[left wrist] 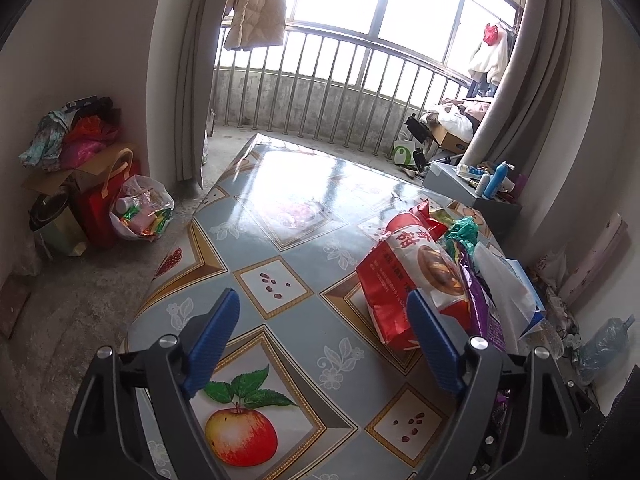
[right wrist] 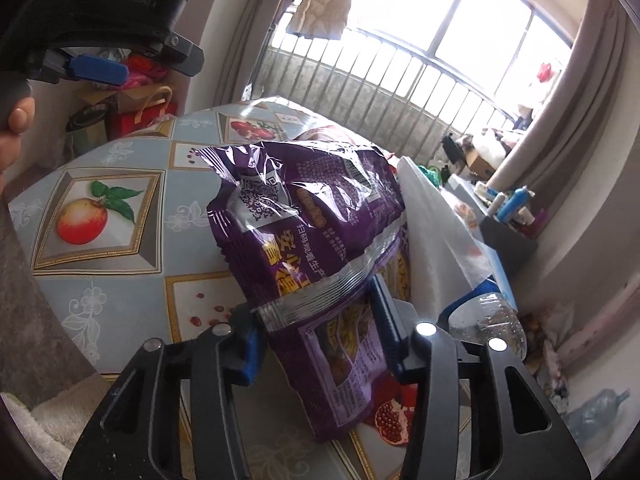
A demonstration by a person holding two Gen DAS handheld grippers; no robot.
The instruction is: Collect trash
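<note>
R gripper [right wrist: 316,344] has the purple snack bag [right wrist: 308,216] between its jaws, blue pads pinching the crimped seam at the near end, so that one's grasped, though it's not off the table [left wrist: 280,280] yet. L gripper [left wrist: 324,332] hangs over the tablecloth w/ jaws spread wide, nothing in them; the red-and-white bag [left wrist: 404,276] sits just right of its right pad, possibly touching, can't tell.

Progress, as I judge it: early. The pile on the right side of the table is all there: red bag, purple bag leaning on it, a green wrapper [left wrist: 464,232] at the far end, white paper or plastic [right wrist: 436,248], and a clear bottle [right wrist: 488,324] at the near right edge. On the floor far left, by the wall, a clear trash bag [left wrist: 140,212] holds wrappers already, prob. where this lot goes. Left to do: lift the purple bag, carry it over, then the rest of the heap.
</note>
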